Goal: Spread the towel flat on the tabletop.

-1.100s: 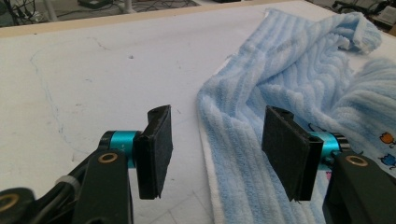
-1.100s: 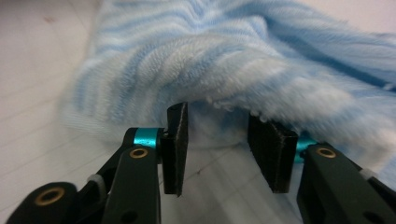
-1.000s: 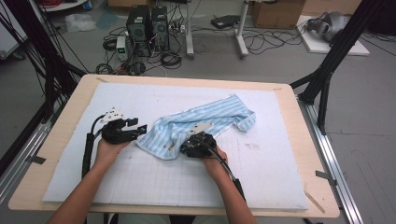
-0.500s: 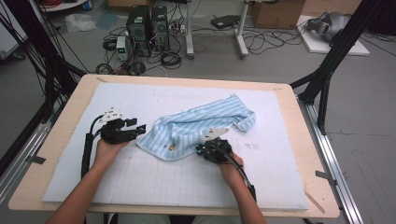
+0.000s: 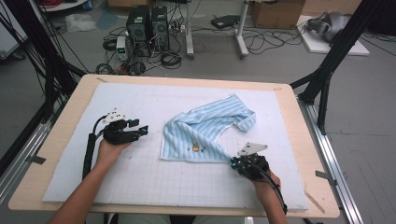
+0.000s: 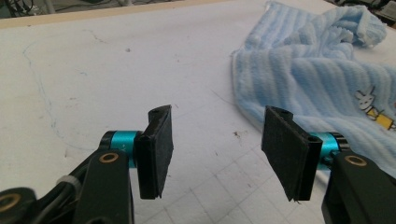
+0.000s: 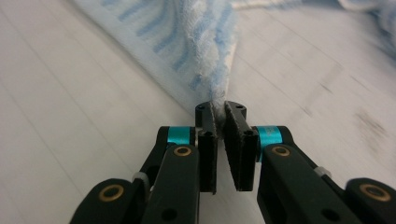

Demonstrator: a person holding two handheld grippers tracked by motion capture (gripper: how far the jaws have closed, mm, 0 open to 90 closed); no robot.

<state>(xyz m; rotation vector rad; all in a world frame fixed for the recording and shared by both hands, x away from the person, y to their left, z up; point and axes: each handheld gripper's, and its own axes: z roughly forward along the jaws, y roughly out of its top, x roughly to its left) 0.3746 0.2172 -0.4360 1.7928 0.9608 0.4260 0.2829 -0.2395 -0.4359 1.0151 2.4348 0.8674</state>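
**Striped blue towel, one corner pinched and drawn out**

The towel (image 5: 205,133) is light blue terry cloth with paler stripes running along it and a small cartoon rabbit patch (image 6: 371,106) in white and yellow near one edge. It lies spread across the middle of the white gridded surface (image 5: 140,182), partly flattened: the near-left portion rests smooth with a fairly straight left edge, while the far-right end is bunched and folded over itself into a loose roll. Its near-right corner (image 7: 217,88) is gathered into a narrow, pulled-out point, lifted slightly off the surface and clamped between the pads of the right tongs (image 7: 219,116). The left edge lies free, untouched.
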